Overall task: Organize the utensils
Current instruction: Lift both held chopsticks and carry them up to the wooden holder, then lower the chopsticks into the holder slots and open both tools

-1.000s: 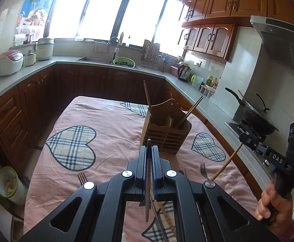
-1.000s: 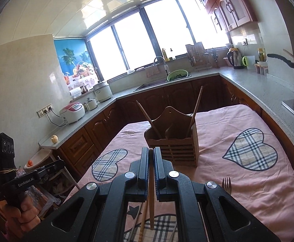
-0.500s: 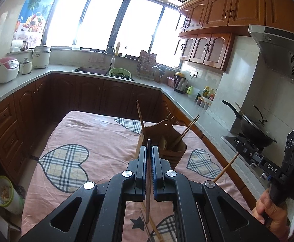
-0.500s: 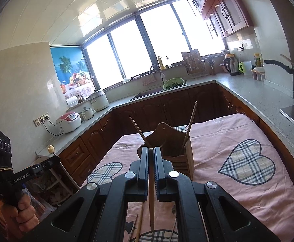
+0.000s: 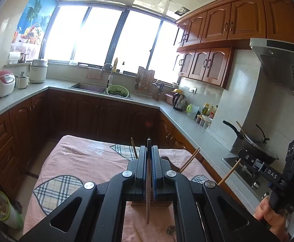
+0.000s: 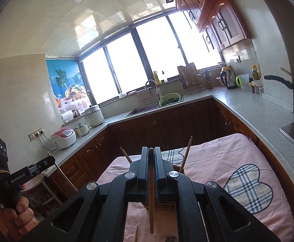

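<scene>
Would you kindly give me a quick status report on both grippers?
Left gripper shut on a chopstick. Right gripper shut on another chopstick. Wooden holder just beyond both, mostly hidden behind the jaws. Nothing blocking.

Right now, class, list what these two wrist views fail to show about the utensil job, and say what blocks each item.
- Wooden holder: both views, hidden behind the tongs; only a base strip shows, compartments unseen.
- Left tongs chopstick: left view, grip point hidden between the fingers.
- Right tongs chopstick: right view, same.
- Loose utensils on the pink tablecloth: cut off by the bottom edge and the tongs; count unknown.
</scene>
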